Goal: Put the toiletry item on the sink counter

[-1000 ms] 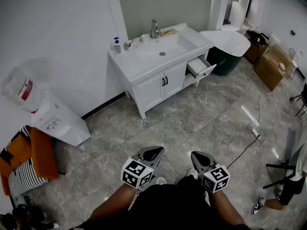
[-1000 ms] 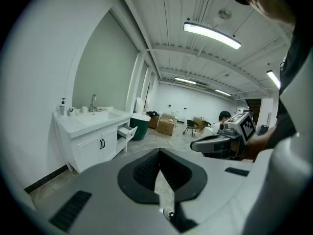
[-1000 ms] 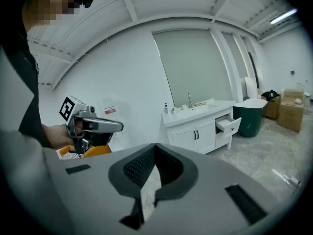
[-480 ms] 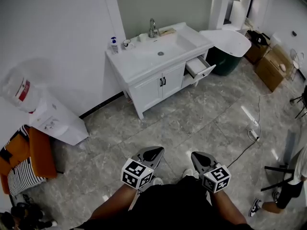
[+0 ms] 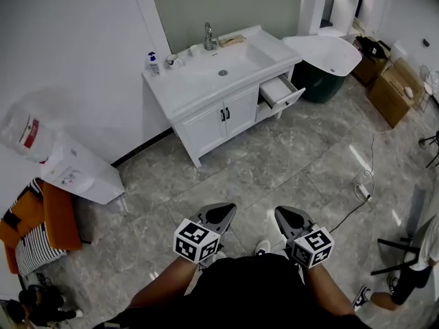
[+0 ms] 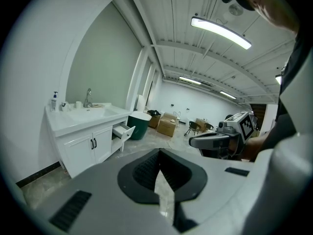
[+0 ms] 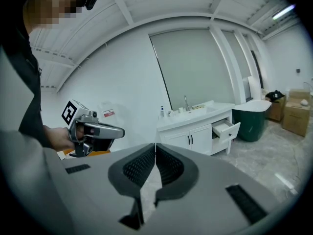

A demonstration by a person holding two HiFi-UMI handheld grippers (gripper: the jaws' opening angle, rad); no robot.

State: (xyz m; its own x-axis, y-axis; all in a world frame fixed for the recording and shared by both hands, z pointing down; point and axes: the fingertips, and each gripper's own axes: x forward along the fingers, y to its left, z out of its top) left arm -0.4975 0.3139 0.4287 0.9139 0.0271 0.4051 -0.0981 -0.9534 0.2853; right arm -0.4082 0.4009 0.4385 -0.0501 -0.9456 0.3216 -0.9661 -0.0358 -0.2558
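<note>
Head view: 2 hand-held tongs are held low over a floor (image 5: 295, 149) of glossy grey, marble-veined tiles, well apart from the vanity. The left gripper (image 5: 223, 210) and the right gripper (image 5: 285, 214) each have a smooth grey shell tapering to a blunt point, and each carries a cube with black-and-white square markers at its rear.

Left gripper view: the dark, ribbed pads meet at their tips, and nothing is clamped between them.

Right gripper view: the same holds here, with the jaws drawn together on nothing.

The sink counter (image 5: 180, 93) is a white, glossy rectangular slab with a shallow moulded basin (image 5: 221, 63). A chrome faucet (image 5: 208, 35) stands at its back edge. Below it are 2 white cabinet doors (image 5: 217, 120) with dark handles, and 1 drawer (image 5: 281, 93) stands pulled open at the right end.

The only toiletry item that can be made out is a pump bottle (image 5: 152, 62). It is small, upright and pale, with a blue top, and it stands on the counter's back left corner beside the wall. Two small white cups (image 5: 172, 59) stand just beside it along the back edge.
</note>
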